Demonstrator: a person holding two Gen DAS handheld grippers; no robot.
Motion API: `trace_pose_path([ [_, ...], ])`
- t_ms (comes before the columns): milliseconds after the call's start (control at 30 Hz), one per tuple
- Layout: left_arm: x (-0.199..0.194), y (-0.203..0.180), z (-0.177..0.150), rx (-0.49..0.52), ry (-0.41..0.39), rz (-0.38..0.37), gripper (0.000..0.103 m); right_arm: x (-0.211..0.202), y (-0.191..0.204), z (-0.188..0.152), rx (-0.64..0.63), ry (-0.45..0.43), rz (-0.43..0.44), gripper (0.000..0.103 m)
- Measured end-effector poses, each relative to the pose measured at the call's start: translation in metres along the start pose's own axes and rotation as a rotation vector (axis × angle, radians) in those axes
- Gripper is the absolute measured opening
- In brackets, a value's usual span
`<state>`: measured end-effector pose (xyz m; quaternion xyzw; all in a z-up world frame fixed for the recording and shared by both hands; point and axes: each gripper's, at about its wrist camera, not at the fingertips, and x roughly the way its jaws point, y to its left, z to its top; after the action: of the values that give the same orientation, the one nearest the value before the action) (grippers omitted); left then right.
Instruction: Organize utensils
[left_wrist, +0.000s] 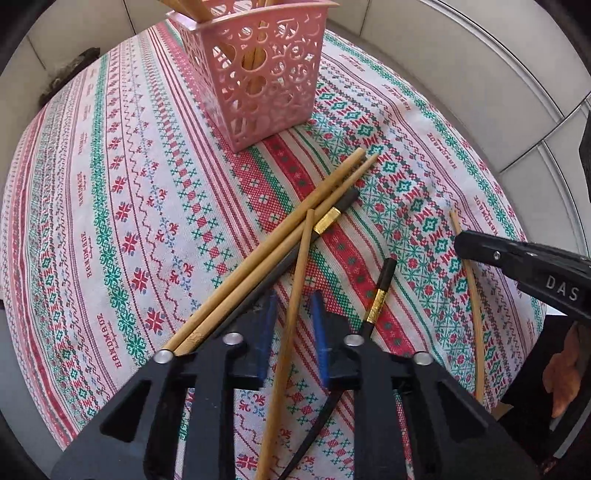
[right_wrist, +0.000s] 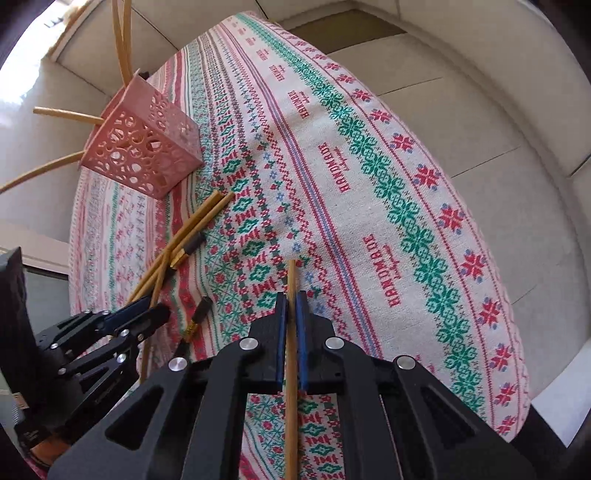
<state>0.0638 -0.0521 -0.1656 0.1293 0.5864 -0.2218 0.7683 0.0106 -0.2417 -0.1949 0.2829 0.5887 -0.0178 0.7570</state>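
Here right jaws pinch chopstick (right_wrist: 291, 277); left jaws straddle second chopstick (left_wrist: 303, 258).

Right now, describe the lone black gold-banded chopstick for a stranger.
On the patterned tablecloth, find the pink perforated basket, then the bundle of bamboo chopsticks below it. Right of that bundle lies a black chopstick with a gold band, alone; its twin lies within the bundle.

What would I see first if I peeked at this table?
The bright red-and-green patterned tablecloth first, then the pink holey basket at its far end, with wooden sticks poking out. Loose chopsticks lie crossed in the middle, and the right gripper pinches one wooden chopstick.
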Motion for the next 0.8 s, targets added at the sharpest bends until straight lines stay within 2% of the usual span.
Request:
trace_pose_path([
  [133, -0.020, 0.003, -0.009, -0.024, -0.108, -0.018, 0.005, -0.023, 0.005, -0.018, -0.033, -0.083, 0.072, 0.006],
  [333, -0.097, 0.012, -0.038, -0.049, -0.347, -0.094, 0.005, -0.069, 0.027, -0.035, -0.138, -0.220, 0.154, 0.006],
  [500, -0.150, 0.005, -0.057, -0.031, -0.531, -0.108, 0.005, -0.126, 0.050, -0.065, -0.311, -0.396, 0.158, 0.006],
  [633, -0.175, 0.001, -0.060, -0.034, -0.621, -0.111, 0.005, -0.153, 0.057, -0.072, -0.356, -0.460, 0.171, 0.006],
  [800, -0.191, -0.004, -0.051, -0.033, -0.685, -0.126, 0.005, -0.178, 0.057, -0.063, -0.328, -0.504, 0.197, 0.006],
])
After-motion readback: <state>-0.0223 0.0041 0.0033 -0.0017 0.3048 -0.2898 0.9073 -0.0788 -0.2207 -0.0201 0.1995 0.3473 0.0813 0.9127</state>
